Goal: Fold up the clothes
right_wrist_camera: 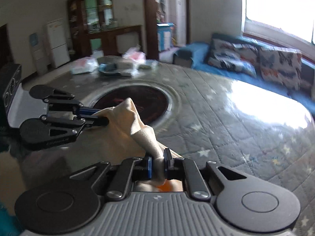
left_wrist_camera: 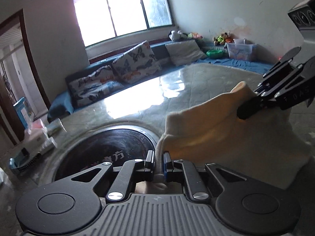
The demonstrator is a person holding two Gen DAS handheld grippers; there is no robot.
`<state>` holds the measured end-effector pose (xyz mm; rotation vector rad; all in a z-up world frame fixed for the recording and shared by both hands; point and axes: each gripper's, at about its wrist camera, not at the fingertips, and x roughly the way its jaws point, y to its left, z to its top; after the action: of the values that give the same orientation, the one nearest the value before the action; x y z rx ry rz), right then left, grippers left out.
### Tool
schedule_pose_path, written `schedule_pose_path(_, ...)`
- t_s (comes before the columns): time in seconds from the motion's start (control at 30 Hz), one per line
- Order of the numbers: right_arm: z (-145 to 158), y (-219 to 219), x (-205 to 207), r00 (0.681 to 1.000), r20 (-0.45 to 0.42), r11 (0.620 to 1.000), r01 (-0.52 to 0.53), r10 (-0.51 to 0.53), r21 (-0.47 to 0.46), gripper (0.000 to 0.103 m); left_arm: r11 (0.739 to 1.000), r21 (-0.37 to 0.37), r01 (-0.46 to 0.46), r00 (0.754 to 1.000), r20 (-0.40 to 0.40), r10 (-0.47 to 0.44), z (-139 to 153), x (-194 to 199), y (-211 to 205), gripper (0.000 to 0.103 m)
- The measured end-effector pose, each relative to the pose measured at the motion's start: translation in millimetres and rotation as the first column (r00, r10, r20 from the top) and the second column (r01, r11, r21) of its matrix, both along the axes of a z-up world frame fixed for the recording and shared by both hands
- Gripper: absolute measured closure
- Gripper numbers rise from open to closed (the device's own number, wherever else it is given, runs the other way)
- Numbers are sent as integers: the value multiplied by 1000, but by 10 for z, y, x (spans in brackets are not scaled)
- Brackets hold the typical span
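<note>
Above a round table [left_wrist_camera: 196, 82] covered with a quilted grey-green cloth printed with small stars, a cream-coloured soft fabric garment [left_wrist_camera: 226, 137] hangs stretched between the two tools. In the left wrist view, the left gripper [left_wrist_camera: 158, 163] sits at 6 o'clock with its black jaws pressed together on a bunched edge of the cream garment, and the cloth rises from there toward 2 o'clock, where the right gripper [left_wrist_camera: 247, 111] pinches another part of it. In the right wrist view, the right gripper [right_wrist_camera: 158, 164] at 6 o'clock is likewise clamped on a twisted fold of the garment [right_wrist_camera: 137, 125], which runs up toward 10 o'clock to the left gripper [right_wrist_camera: 102, 117], its fingers closed on the fabric's far corner.

A dark circular recessed plate [right_wrist_camera: 135, 102] lies in the middle of the table, below the lifted cloth. At 12 o'clock in the left view stands a bright wide window [left_wrist_camera: 122, 9], with butterfly-patterned cushions [left_wrist_camera: 135, 63] on a blue bench [left_wrist_camera: 59, 102] under it. Blurred packets and a plate [right_wrist_camera: 112, 66] crowd the table's far edge in the right view.
</note>
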<state>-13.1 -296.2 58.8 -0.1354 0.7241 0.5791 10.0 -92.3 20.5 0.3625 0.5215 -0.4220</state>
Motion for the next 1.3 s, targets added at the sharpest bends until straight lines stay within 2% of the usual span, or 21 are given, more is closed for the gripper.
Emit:
schedule_pose_path(0.07,-220,-20,177,997,-35,998,63,-62,25,91,1000,17,-21,999,-27,21,-108,142,-23,90)
schedule_pose_path(0.2,-512,-139,270,979,-66,977,198,-193,81,84,999,18,-39,998,-42,40,-183,220,-25,89)
schedule_pose_path(0.23,-531,-176,256,974,-63,970,223,-217,95,79,999,12,-41,999,-35,41,-150,183,-12,86)
schedule_pose_path(0.3,-524,-240,199,966,-40,960,259,-256,107,79,999,0,-45,999,-20,45,-86,108,15,85)
schedule_pose_path(0.37,-446,-240,120,960,25,958,276,-279,81,79,999,-13,-49,999,-5,49,-22,34,41,85)
schedule_pose_path(0.47,-314,-198,-38,966,94,970,237,-242,61,78,998,-55,-36,999,-7,36,81,-91,56,85)
schedule_pose_path(0.67,-413,-10,108,976,57,978,206,-208,38,78,996,-86,26,999,-33,-29,93,-329,-115,85)
schedule_pose_path(0.87,-535,184,282,984,9,984,178,-178,17,79,998,-68,5,996,-87,-11,-62,-122,-177,85)
schedule_pose_path(0.97,-515,144,279,980,0,979,197,-197,43,79,996,-82,-28,994,-109,19,-96,24,-142,85)
schedule_pose_path(1.07,-461,101,209,982,18,981,189,-190,32,79,992,-114,-57,989,-142,40,-104,158,-81,85)
schedule_pose_path(1.3,-396,-77,-49,975,39,976,218,-219,11,79,985,-134,-107,982,-169,84,-129,298,-63,85)
